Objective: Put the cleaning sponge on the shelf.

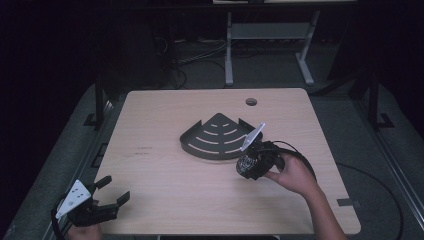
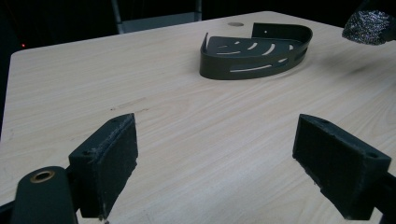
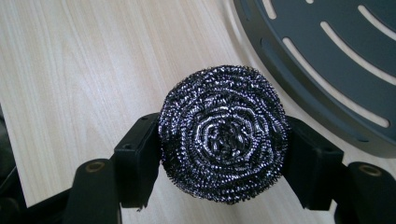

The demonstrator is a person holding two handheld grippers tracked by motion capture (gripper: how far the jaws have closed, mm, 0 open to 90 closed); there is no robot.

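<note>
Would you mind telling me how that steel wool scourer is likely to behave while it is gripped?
The steel wool scourer is coiled wire mesh, so it probably squashes springily between the right gripper pads. Its airy weave suggests it is light for its size. The rough strands should catch on the pads, so slipping seems unlikely. Set down on its rounded edge, it might roll.

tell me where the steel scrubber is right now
The steel scrubber is clamped in the right tool, held just above the table beside the dark corner rack's curved front edge.
</note>
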